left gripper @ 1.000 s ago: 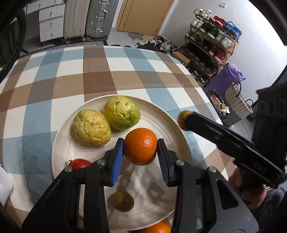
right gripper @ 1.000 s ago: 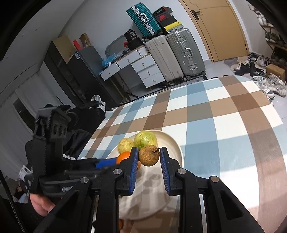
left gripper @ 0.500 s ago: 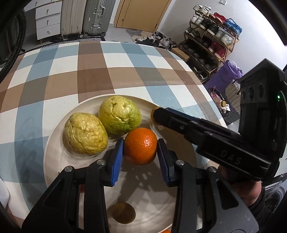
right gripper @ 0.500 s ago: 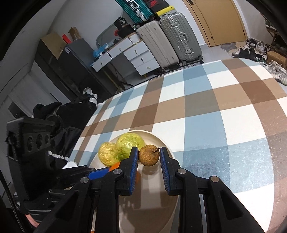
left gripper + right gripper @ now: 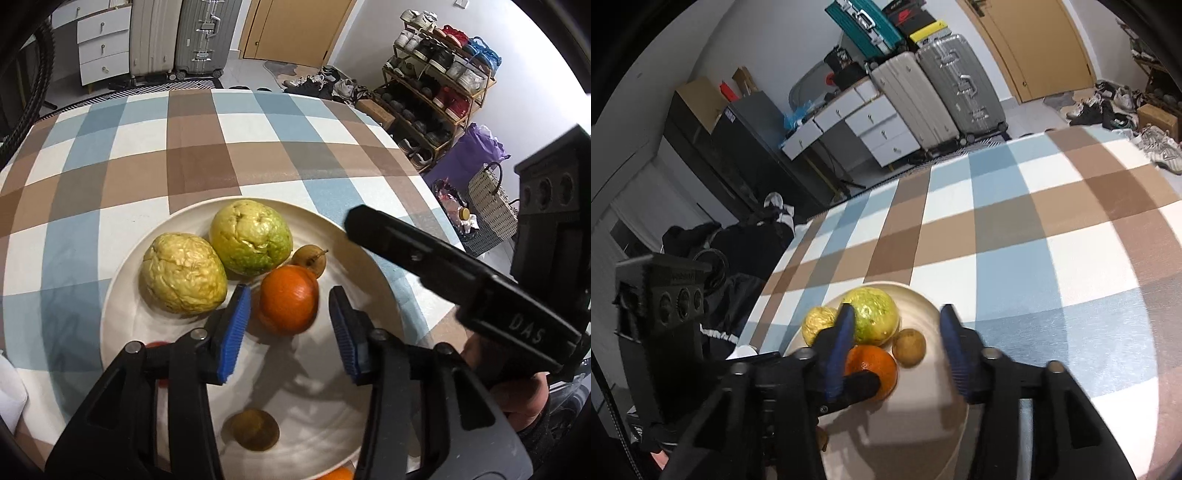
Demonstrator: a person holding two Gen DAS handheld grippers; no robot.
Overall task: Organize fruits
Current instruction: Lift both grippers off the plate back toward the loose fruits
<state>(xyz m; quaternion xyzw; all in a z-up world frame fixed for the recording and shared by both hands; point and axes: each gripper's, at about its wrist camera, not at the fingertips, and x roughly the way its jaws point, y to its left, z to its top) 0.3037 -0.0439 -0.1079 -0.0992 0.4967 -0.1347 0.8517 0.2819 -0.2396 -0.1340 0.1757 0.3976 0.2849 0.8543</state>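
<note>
Orange on plate: firm, rolls easy; grip at widest part. Left gripper & right gripper fingers spread wide, holding nothing.

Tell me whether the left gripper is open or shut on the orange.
Open. In the left wrist view the left gripper shows a gap between each blue pad and the orange, which sits on the plate.

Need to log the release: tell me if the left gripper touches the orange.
Apart. In the left wrist view the left gripper is open, with plate visible between each blue pad and the orange.
</note>
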